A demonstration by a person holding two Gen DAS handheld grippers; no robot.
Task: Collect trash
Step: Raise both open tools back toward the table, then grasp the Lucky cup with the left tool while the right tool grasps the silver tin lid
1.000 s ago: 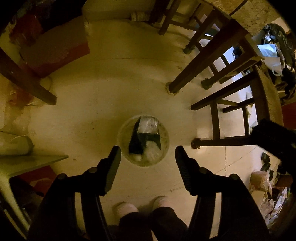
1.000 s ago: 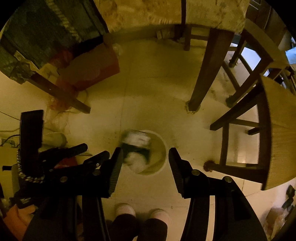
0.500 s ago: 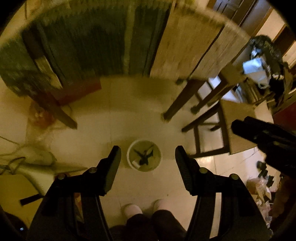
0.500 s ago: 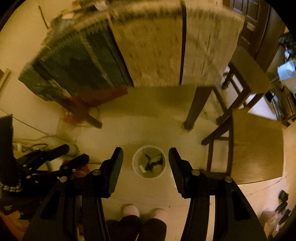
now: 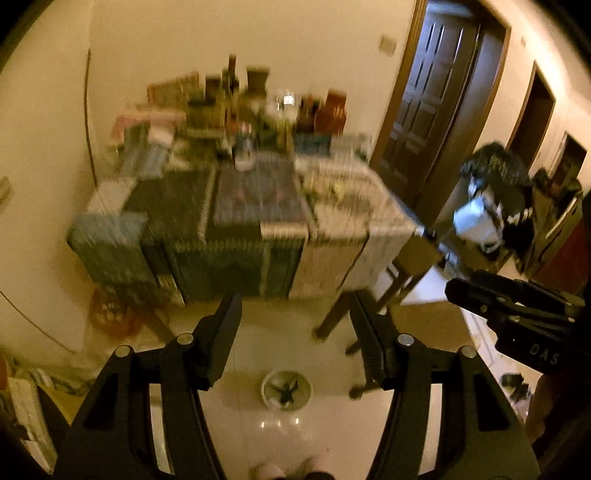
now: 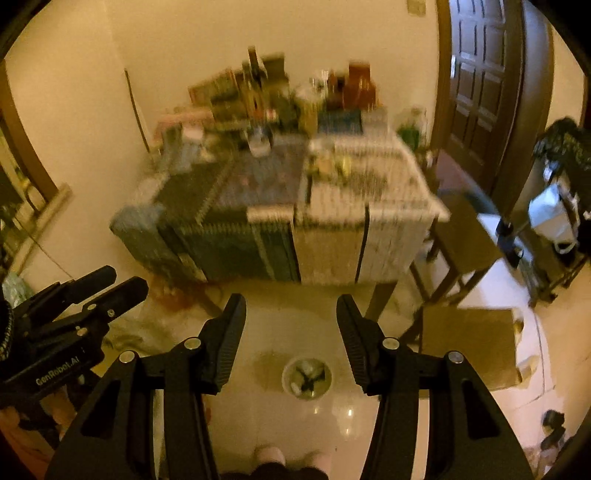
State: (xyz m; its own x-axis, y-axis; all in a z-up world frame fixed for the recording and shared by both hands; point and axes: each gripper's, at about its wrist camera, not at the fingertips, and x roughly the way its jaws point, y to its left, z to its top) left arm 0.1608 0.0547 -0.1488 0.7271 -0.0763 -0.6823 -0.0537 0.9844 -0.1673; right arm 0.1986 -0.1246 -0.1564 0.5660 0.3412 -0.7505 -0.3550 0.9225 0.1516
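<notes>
A: What sits low in the centre of both views?

B: A small round white wastebasket (image 5: 287, 390) on the glossy pale tiled floor (image 5: 295, 435), seen from high above. Dark and light scraps of trash (image 6: 307, 376) lie inside it. In the right wrist view the same bin (image 6: 306, 378) stands just under the gap between the fingers.

A: And the grippers?

B: The black left gripper (image 5: 295, 325) fills the lower part of its own frame, jaws parted with nothing between them, only floor and bin showing through the gap. The black right gripper (image 6: 291, 325) is likewise released and empty. Each also shows in the other's picture: the right one at the right edge of the left wrist view, the left one at the left edge of the right wrist view.

A: What is behind?

B: A table draped in a dark green and cream patterned cloth (image 5: 258, 229) fills the middle of the frame, blurred, with a clutter of bottles and boxes (image 5: 258, 107) along its far side, against a cream wall (image 5: 258, 33). A dark brown panelled door (image 5: 439, 96) stands at the upper right. Wooden stools (image 6: 472, 339) stand right of the table.

A: Any sign of the person?

B: Two pale slippered feet (image 6: 291, 456) and dark trouser legs at the bottom edge, just below the bin.
</notes>
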